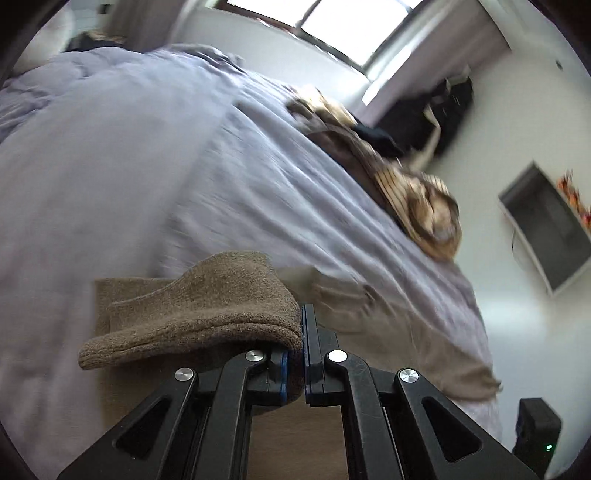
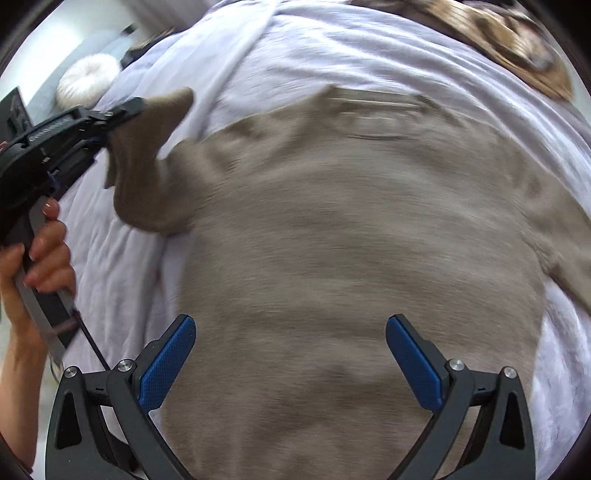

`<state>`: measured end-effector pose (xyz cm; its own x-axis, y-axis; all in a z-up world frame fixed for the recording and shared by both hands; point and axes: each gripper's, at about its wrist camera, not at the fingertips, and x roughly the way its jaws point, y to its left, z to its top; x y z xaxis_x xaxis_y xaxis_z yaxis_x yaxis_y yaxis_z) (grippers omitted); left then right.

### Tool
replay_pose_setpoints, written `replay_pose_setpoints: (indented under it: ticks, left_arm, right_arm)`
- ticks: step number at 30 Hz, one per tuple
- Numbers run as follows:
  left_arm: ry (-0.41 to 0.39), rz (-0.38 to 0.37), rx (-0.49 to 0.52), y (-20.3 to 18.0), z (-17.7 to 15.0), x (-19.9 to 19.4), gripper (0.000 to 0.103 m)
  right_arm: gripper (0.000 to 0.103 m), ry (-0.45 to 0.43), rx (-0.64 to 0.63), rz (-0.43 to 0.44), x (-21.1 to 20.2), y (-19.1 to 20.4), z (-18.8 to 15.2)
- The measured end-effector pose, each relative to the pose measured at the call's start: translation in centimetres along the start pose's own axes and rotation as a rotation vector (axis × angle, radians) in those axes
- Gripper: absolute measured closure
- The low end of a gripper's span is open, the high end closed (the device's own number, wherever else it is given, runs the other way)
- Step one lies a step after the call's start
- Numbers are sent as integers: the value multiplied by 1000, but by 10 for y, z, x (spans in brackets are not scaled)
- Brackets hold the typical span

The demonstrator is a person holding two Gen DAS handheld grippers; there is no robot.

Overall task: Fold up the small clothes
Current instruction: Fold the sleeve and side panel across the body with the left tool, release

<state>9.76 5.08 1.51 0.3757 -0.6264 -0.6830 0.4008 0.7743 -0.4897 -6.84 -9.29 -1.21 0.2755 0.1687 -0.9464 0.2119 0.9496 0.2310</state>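
A taupe knit sweater (image 2: 351, 240) lies spread on the lavender bed cover (image 2: 332, 48). My left gripper (image 1: 301, 354) is shut on the sweater's sleeve (image 1: 207, 314), which bunches over its left finger. In the right wrist view the left gripper (image 2: 114, 118) holds that sleeve (image 2: 147, 166) lifted at the sweater's left side. My right gripper (image 2: 291, 354) is open and empty, hovering over the sweater's lower body, with its blue pads (image 2: 166, 365) wide apart.
A heap of brown, striped and black clothes (image 1: 406, 177) lies at the bed's far right edge. A white round cushion (image 2: 88, 81) sits at the head of the bed. A wall screen (image 1: 546, 225) and a window (image 1: 332, 22) are beyond the bed.
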Motion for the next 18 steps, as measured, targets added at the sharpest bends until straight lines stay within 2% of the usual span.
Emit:
replay_pose_setpoints:
  ticks: [5, 7, 9, 11, 14, 18]
  left_arm:
    - [165, 49, 131, -66, -33, 81, 97]
    - [230, 84, 169, -80, -42, 109, 96]
    - [279, 111, 178, -78, -60, 120, 96]
    - [316, 126, 161, -75, -69, 124, 96]
    - [340, 123, 139, -66, -71, 110, 96]
    - [304, 114, 167, -58, -65, 67, 96]
  right_arm:
    - [0, -2, 138, -23, -6, -62, -10]
    - [0, 8, 195, -30, -4, -87, -15]
    - [0, 16, 238, -31, -1, -106, -18]
    - [0, 27, 287, -21, 2, -124, -21]
    - [0, 13, 314, -1, 1, -138, -19]
    - [0, -36, 209, -39, -6, -127, -3]
